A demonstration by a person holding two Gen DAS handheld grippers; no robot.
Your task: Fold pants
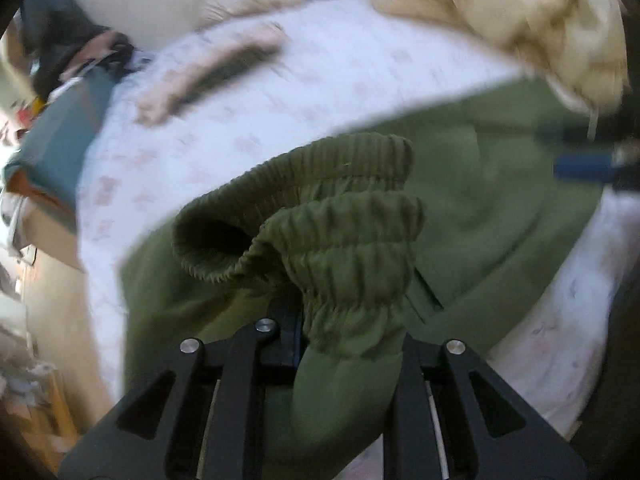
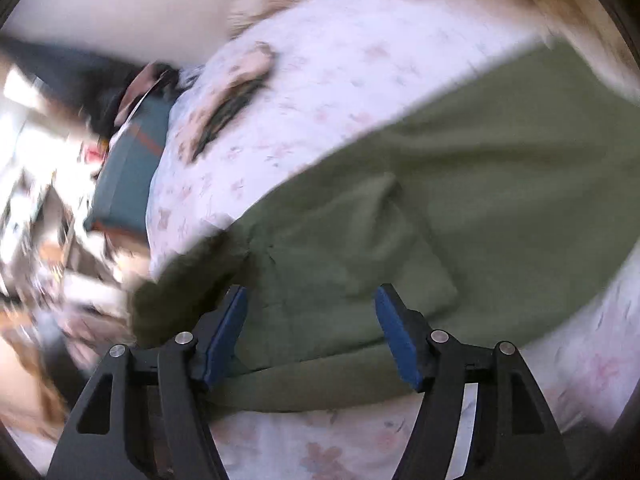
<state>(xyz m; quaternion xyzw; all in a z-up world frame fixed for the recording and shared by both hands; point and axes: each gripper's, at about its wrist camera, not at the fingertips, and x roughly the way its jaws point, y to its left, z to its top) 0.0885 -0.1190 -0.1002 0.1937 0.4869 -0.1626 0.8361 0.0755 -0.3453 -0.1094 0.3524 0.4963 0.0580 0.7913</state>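
Left gripper (image 1: pixel 344 332) clamped on bunched waistband of green pants (image 1: pixel 480 208); right gripper (image 2: pixel 312 332) spread wide, hovering over them on floral bedsheet (image 2: pixel 340 64).

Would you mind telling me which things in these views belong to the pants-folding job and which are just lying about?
Part of the job:
- green pants, spread on the floral bedsheet
- left gripper, clamped on the pants' elastic waistband
- right gripper, open over the pants

Just lying about:
- cream fluffy garment
- pink and dark item
- teal box
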